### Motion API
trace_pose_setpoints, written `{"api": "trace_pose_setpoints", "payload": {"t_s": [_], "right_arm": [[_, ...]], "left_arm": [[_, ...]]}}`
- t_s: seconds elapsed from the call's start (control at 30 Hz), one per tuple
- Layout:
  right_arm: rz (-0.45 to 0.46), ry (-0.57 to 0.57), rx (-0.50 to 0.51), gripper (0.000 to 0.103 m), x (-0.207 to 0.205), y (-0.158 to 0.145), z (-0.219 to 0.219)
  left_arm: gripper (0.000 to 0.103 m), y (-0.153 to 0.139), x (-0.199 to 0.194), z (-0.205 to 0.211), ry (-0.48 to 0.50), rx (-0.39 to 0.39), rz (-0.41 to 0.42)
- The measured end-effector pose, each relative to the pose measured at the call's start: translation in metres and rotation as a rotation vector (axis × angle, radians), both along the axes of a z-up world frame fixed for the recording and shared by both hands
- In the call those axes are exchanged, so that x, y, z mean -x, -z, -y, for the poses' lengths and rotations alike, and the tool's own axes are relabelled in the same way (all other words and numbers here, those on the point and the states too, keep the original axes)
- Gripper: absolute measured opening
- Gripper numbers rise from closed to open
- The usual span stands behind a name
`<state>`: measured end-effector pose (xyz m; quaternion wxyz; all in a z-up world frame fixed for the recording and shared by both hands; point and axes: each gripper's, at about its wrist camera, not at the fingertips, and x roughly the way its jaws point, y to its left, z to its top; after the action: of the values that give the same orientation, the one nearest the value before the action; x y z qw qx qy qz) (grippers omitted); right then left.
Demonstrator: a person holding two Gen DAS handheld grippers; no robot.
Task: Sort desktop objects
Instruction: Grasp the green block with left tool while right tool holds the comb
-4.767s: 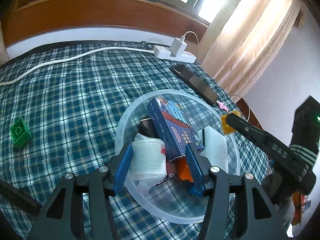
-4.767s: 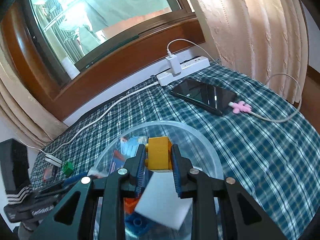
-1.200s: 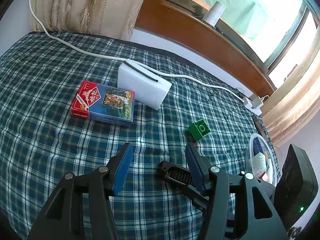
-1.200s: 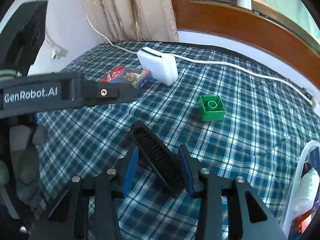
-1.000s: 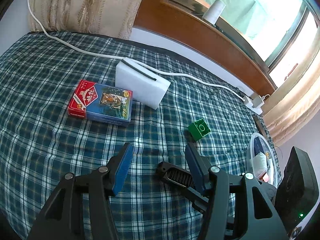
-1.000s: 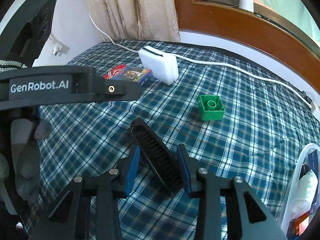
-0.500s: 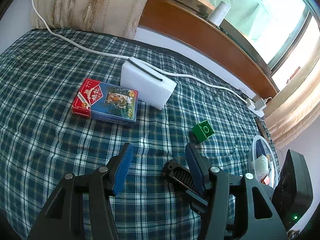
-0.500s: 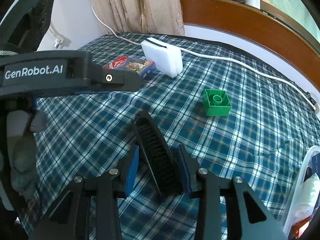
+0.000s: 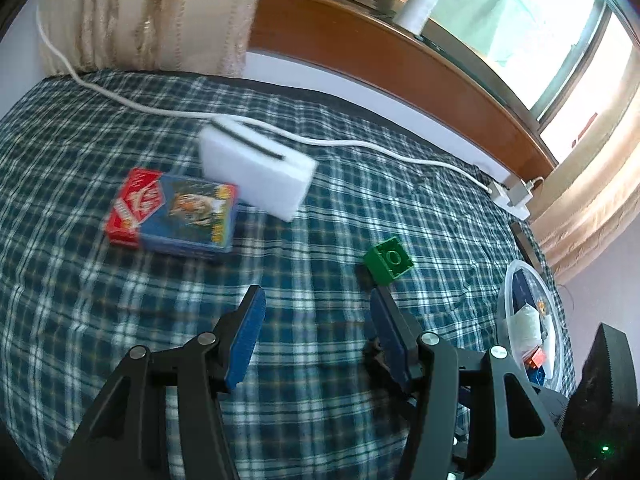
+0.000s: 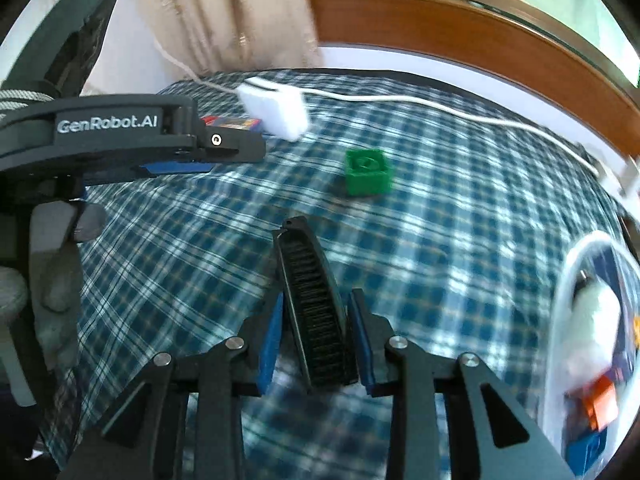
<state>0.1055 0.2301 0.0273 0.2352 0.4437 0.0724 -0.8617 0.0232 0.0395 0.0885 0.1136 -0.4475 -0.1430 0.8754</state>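
Observation:
A black comb (image 10: pixel 308 280) stands between the blue pads of my right gripper (image 10: pixel 315 298), whose jaws are closing and pressing on both its sides. Beyond it a green brick (image 10: pixel 367 172) sits on the plaid cloth. My left gripper (image 9: pixel 316 300) hangs open over bare cloth, with the green brick (image 9: pixel 389 260) just past its right fingertip. Farther back lie a red-and-blue card box (image 9: pixel 174 208) and a white sponge block (image 9: pixel 256 172), touching each other. At the right edge, a clear bowl (image 10: pixel 568 280) holds several sorted items.
A white cable (image 9: pixel 360 144) runs across the back of the cloth to a power strip (image 9: pixel 512 196) by the curtain. A gloved hand (image 10: pixel 56 280) holds the left gripper at the left of the right wrist view. A wooden window sill lies behind.
The right gripper's pads have drawn in against the comb, which now lies more in line with the fingers. Both views have shifted sideways and are blurred. The left gripper's opening is unchanged.

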Motion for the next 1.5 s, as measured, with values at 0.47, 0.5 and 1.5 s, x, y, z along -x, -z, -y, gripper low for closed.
{"api": "trace_pose_setpoints", "payload": {"t_s": [0.47, 0.5, 1.5], "right_arm": [[0.009, 0.098, 0.045, 0.036, -0.005, 0.003, -0.03], [0.01, 0.098, 0.051, 0.036, -0.005, 0.003, -0.031], [0.021, 0.098, 0.097, 0.036, -0.006, 0.003, -0.035]], "left_arm": [[0.058, 0.004, 0.031, -0.071, 0.088, 0.098, -0.009], [0.058, 0.007, 0.034, -0.074, 0.084, 0.103, -0.004], [0.048, 0.029, 0.062, -0.117, 0.102, 0.226, -0.062]]}}
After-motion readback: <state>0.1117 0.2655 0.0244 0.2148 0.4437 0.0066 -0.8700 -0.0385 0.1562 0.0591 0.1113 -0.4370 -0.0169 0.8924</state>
